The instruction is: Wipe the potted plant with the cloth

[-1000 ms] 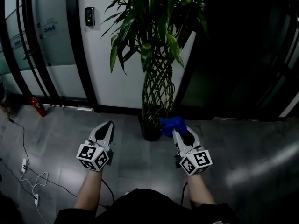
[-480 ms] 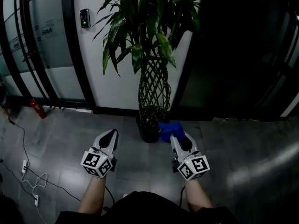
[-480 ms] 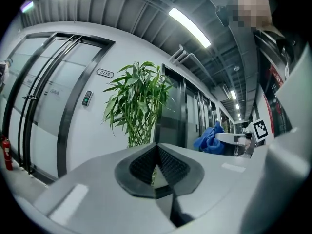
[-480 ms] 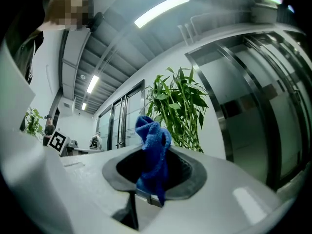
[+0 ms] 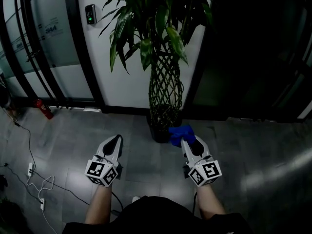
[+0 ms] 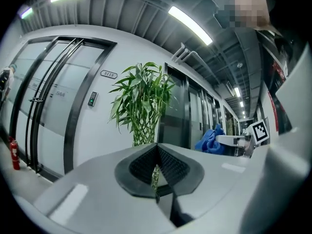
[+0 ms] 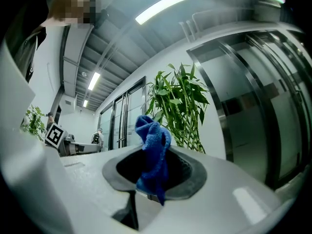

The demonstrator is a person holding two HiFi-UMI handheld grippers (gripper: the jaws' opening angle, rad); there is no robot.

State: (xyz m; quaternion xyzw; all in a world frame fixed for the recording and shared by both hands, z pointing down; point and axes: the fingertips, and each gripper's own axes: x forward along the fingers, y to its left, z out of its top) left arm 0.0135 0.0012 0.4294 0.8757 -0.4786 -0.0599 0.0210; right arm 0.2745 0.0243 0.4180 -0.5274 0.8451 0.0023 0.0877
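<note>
None of the wiping's begun, afaict: my right claw (image 5: pixel 185 139) pinches the cloth (image 5: pixel 180 132) w/ plant (image 5: pixel 165 77) ahead, leaves untouched; left claw (image 5: pixel 113 142) pressed together, empty. Whole job's left.

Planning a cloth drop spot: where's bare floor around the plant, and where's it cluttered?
Bare floor between the left tool and the pot, and a wide patch right of the right tool, which holds the cloth, up to the dark doors. Crowded: cables and a fire extinguisher along the left edge.
</note>
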